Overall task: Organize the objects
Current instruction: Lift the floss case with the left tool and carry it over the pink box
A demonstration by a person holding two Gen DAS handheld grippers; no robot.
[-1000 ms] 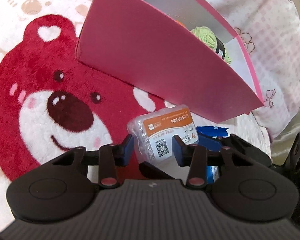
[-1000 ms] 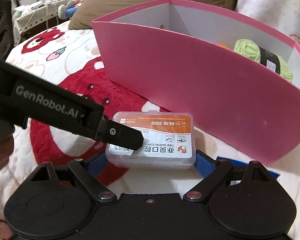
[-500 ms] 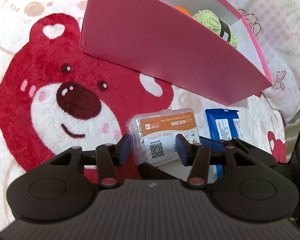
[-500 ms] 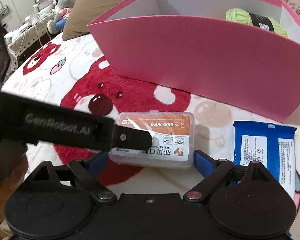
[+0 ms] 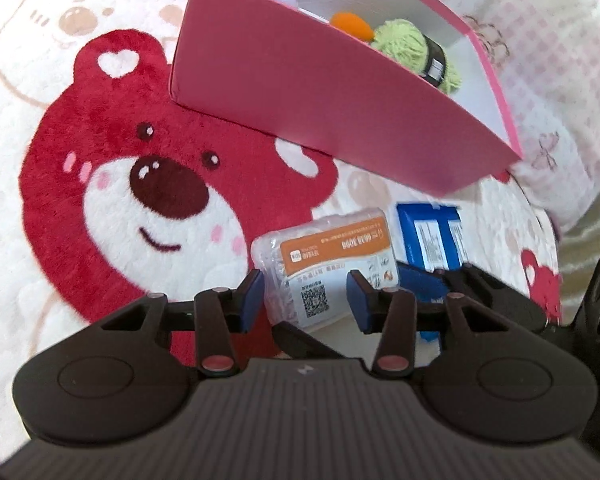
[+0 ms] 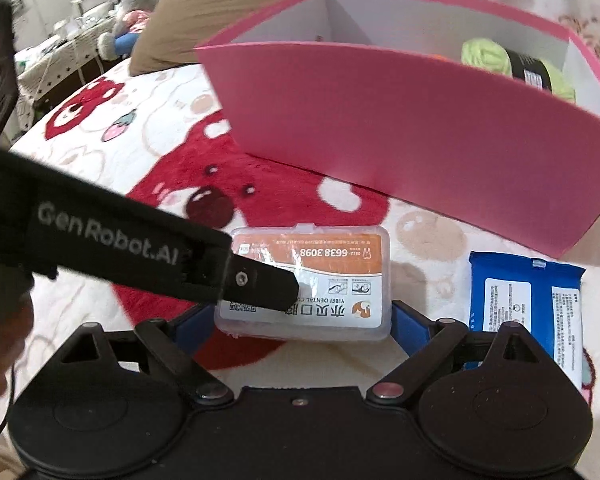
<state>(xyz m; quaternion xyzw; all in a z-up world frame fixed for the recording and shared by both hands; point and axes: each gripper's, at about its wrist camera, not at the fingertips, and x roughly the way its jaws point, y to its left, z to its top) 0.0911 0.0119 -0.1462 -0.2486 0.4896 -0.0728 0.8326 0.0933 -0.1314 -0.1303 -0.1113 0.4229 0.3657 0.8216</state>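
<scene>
Two grippers at the clear case: held just above the bear blanket, short of the pink box. Clamped at both short ends by the right gripper. Straddled at one corner by the left gripper, jaws just closing, one finger across the label; pressing or not, cannot tell. Just beside, blue pack flat on the blanket. Inside the box, green yarn.

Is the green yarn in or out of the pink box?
In. The green yarn sits inside the pink box, behind its front wall, beside something orange.
</scene>
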